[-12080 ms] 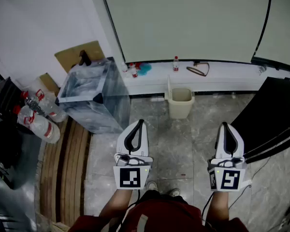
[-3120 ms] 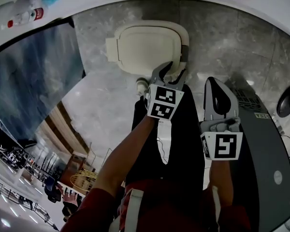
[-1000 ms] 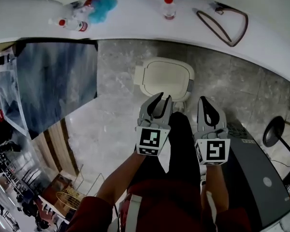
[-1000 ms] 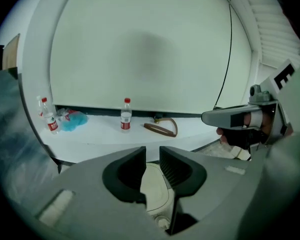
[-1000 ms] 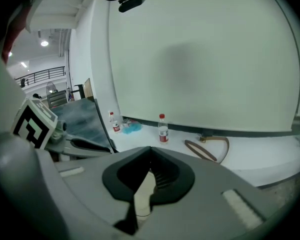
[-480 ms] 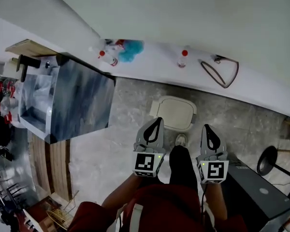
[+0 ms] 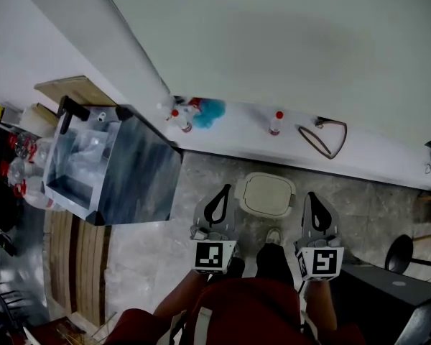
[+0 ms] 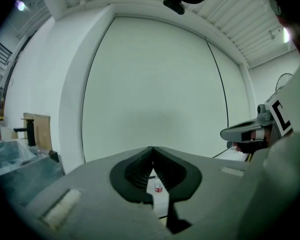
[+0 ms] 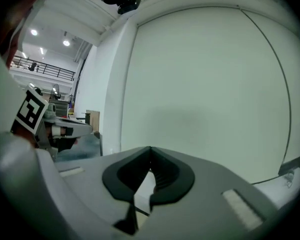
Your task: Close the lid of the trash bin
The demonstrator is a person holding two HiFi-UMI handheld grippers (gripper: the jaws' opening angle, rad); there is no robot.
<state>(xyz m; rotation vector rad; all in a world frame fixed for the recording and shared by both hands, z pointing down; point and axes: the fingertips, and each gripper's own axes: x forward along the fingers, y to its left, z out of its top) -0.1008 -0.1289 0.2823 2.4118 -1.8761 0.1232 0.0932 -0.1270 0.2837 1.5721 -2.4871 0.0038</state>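
Compared with a second ago, the head view takes in far more of the room: the trash bin (image 7: 266,195) looks smaller and lies beyond the tips of both grippers, which have come up off it and now point almost level at the pale wall. At the start its lid (image 7: 267,192) stood upright. Now it lies flat on the bin, a cream, smooth plastic rounded square.

The left gripper (image 7: 223,189) had its jaws slightly apart a second ago; now they are pressed together with nothing between them. The right gripper (image 7: 310,195) also has its jaws pressed together on nothing. Each carries a cube with a black-and-white square marker.

The bin stands on a grey marbled floor (image 7: 201,175) just in front of a white ledge (image 7: 377,165). On the ledge are a clear bottle (image 7: 276,123) with a red cap and label, a brown looped strap (image 7: 323,138) and a blue fluffy object (image 7: 210,111). A large box-shaped container (image 7: 111,167) lined with clear film stands to the left.
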